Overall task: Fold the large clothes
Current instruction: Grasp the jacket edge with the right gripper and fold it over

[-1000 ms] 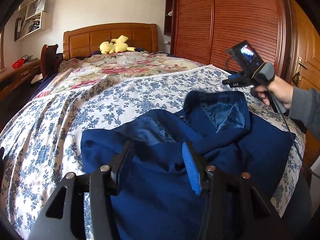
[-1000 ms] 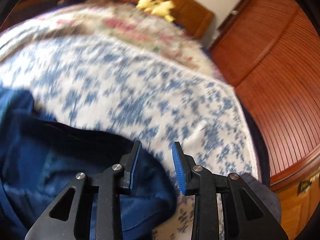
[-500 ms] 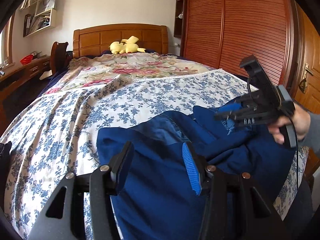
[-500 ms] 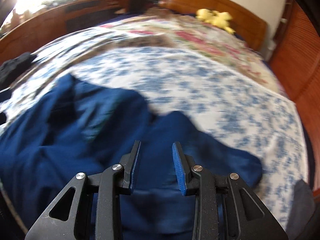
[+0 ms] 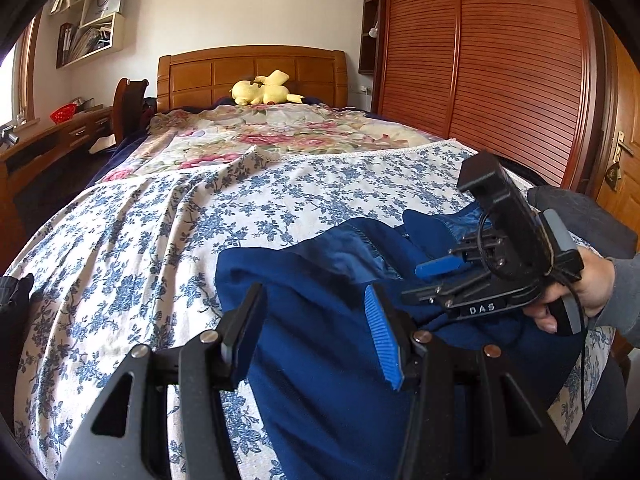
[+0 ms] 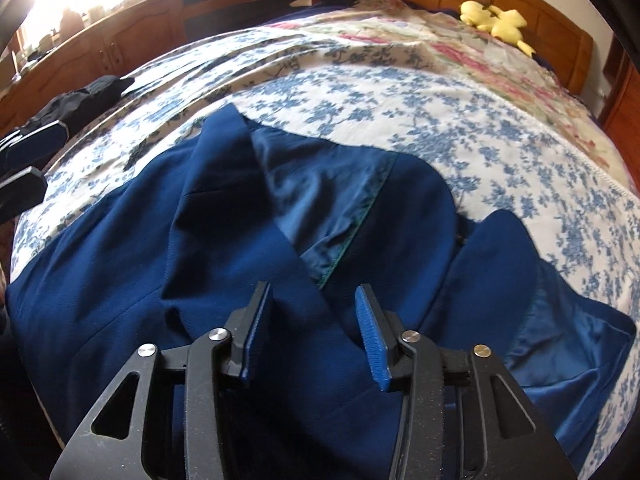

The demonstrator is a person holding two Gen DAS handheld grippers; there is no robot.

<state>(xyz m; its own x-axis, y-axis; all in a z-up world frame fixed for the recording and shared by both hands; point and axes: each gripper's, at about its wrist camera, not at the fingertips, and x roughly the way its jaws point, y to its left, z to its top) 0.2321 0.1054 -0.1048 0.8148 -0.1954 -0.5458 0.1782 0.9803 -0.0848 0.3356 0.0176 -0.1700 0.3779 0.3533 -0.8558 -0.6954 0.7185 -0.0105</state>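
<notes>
Blue coat lies rumpled on the near end of the bed, satin lining showing, front flaps partly crossed. Compared with a second ago, the right gripper has swung from beyond the coat's far edge to just over its middle; its fingers are opening with only loose cloth below, nothing pinched. Likely a flap was just dropped, next grab pending. Left gripper hovers half open over the coat's edge, holding nothing. Readable: "DAS" on the right gripper body.

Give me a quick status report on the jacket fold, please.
Left gripper open, empty; right gripper opening, empty. Blue jacket rumpled on bed. Nothing blocking.
</notes>
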